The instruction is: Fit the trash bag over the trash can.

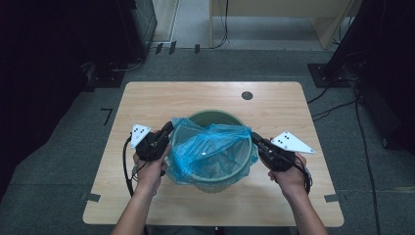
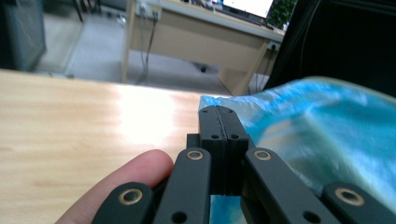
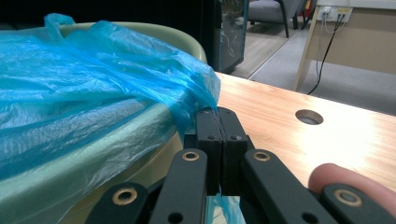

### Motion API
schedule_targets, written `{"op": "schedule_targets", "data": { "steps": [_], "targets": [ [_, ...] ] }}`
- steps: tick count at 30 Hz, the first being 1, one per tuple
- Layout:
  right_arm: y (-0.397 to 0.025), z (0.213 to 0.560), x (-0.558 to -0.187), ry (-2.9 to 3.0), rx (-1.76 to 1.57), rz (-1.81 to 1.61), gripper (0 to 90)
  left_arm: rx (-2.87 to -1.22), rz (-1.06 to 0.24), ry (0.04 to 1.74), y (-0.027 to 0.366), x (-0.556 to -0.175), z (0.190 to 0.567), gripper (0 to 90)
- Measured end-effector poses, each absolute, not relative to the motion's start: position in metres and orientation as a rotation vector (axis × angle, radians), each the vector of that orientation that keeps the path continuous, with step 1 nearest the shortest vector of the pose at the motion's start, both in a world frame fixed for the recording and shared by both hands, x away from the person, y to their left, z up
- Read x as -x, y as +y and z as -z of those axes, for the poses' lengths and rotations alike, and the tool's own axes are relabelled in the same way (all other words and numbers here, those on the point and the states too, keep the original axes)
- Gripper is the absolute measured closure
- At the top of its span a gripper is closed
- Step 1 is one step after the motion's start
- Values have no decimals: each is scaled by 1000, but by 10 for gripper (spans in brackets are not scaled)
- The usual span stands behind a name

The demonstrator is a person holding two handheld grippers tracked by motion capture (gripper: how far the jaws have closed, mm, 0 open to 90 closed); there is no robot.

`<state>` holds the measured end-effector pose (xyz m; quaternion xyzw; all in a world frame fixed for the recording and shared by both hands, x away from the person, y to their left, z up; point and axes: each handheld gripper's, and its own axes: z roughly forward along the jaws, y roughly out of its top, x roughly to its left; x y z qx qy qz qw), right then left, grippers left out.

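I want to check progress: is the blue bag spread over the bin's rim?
Partly. The blue bag covers the near rim of the bin; the far rim is bare.

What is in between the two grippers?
The green bin with the blue bag stretched over it sits between left gripper and right gripper, in the high view.

Light wooden table [image 1: 147, 103], grey floor [image 1: 58, 142], pale desk [image 1: 274, 10] behind, dim, possibly black cabinets [image 1: 49, 39] at sides.

bag [image 2: 327, 135]: blurred | bin [image 1: 215, 120]: mostly hidden by bag | table [image 1: 147, 98]: near edge cut off
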<state>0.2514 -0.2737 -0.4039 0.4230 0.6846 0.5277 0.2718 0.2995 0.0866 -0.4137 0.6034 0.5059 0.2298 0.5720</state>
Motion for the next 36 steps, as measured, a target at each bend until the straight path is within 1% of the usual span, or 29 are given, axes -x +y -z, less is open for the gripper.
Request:
{"op": "schedule_targets", "data": {
  "steps": [1, 6, 8, 13, 17, 18, 19, 21, 22, 23, 24, 25, 27, 28, 30, 32, 33, 35, 36],
  "targets": [
    [-274, 404, -253, 1840, -1144, -1425, 900, -1426, -518, 1192, 83, -302, 420, 900],
    [-275, 404, -260, 1843, -1171, -1433, 900, -1441, -492, 1210, 77, -306, 429, 900],
    [-273, 405, -267, 1845, -1188, -1429, 900, -1450, -455, 1235, 75, -311, 435, 900],
    [-265, 414, -282, 1880, -1195, -1385, 900, -1474, -440, 1264, 70, -318, 442, 900],
    [-261, 424, -291, 1915, -1243, -1348, 900, -1528, -446, 1322, 66, -324, 453, 900],
    [-259, 430, -293, 1929, -1259, -1332, 900, -1542, -441, 1350, 65, -325, 459, 900],
    [-257, 442, -297, 1956, -1298, -1343, 900, -1569, -433, 1389, 64, -328, 467, 900],
    [-256, 452, -298, 1975, -1326, -1320, 900, -1590, -427, 1452, 65, -329, 478, 900],
    [-256, 452, -298, 1975, -1326, -1320, 900, -1590, -427, 1452, 65, -329, 478, 900],
    [-257, 467, -297, 2006, -1376, -1275, 900, -1603, -422, 1490, 68, -329, 485, 900],
    [-257, 467, -297, 2006, -1376, -1275, 900, -1611, -420, 1516, 70, -329, 489, 900],
    [-260, 481, -296, 2026, -1410, -1240, 900, -1616, -426, 1572, 77, -328, 499, 900],
    [-261, 485, -295, 2033, -1424, -1227, 900, -1624, -431, 1595, 82, -327, 503, 900],
    [-268, 496, -292, 2037, -1463, -1186, 900, -1628, -444, 1626, 89, -323, 509, 900],
    [-271, 499, -290, 2039, -1481, -1175, 900, -1631, -453, 1637, 94, -320, 512, 900],
    [-281, 513, -284, 2044, -1527, -1135, 900, -1617, -459, 1634, 99, -315, 515, 900],
    [-283, 515, -282, 2042, -1532, -1124, 900, -1601, -469, 1607, 103, -309, 514, 900],
    [-288, 520, -279, 2044, -1543, -1108, 900, -1617, -532, 1573, 104, -303, 512, 891],
    [-290, 520, -278, 2036, -1560, -1112, 900, -1617, -553, 1566, 105, -300, 511, 871]
  ]
}}
